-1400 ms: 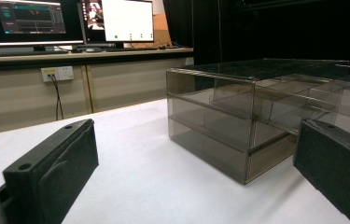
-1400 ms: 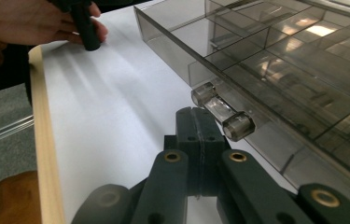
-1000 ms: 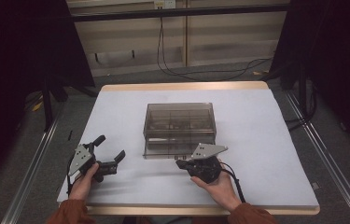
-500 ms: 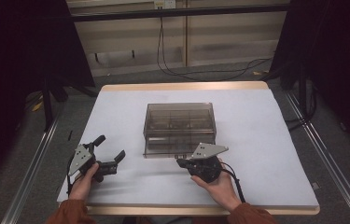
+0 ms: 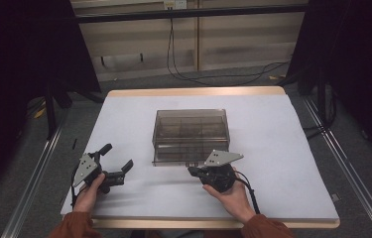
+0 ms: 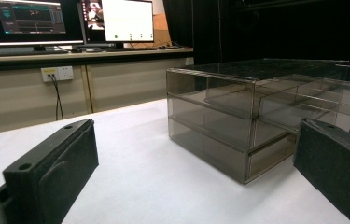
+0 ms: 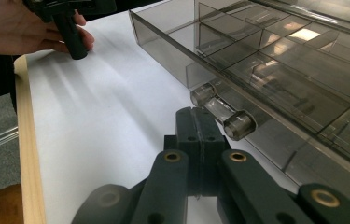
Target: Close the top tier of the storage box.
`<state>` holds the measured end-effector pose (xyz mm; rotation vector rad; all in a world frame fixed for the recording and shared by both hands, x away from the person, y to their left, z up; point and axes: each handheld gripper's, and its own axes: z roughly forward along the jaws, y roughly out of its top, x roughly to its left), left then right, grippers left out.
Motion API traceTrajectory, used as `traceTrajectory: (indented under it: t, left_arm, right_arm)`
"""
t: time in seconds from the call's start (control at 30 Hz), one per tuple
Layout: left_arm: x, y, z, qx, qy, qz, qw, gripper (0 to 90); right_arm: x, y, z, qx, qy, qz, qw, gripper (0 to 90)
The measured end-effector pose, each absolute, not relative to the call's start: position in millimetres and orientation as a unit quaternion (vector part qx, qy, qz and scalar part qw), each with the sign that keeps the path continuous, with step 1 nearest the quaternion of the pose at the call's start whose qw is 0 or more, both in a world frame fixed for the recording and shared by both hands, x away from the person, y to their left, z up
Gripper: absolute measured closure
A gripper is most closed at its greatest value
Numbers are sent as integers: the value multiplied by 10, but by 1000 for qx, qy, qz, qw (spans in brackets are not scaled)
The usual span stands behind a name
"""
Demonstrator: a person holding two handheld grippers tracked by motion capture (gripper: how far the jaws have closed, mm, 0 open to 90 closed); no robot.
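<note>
The smoky clear box (image 5: 191, 135) is sitting mid-desk (image 5: 292, 148), its front facing the near edge, and being light plastic it is probably going to slide rather than open if tugged. The right gripper (image 7: 199, 140), jaws pressed together on nothing, is pointing at the drawer's handle (image 7: 223, 111) just ahead and may simply be nudging it. The left gripper (image 5: 116, 171), jaws apart, is idling near the near left corner, bracing nothing.

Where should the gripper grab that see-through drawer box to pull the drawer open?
Probably the clear round handle on the front of the drawer box, approached from the person's side. It sticks out as a bar, so jaws can close over it. The right gripper, shut, sits beside it.
</note>
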<state>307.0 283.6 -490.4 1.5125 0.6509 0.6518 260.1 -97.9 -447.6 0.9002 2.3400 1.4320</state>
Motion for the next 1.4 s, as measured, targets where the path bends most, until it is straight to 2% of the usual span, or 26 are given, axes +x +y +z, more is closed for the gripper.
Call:
traceTrajectory:
  t: [1.4]
  left_arm:
    - [3067, 2835, -4905, 660, 289, 284, 633, 0]
  right_arm:
    - [2738, -1006, -4478, 321, 799, 492, 132, 900]
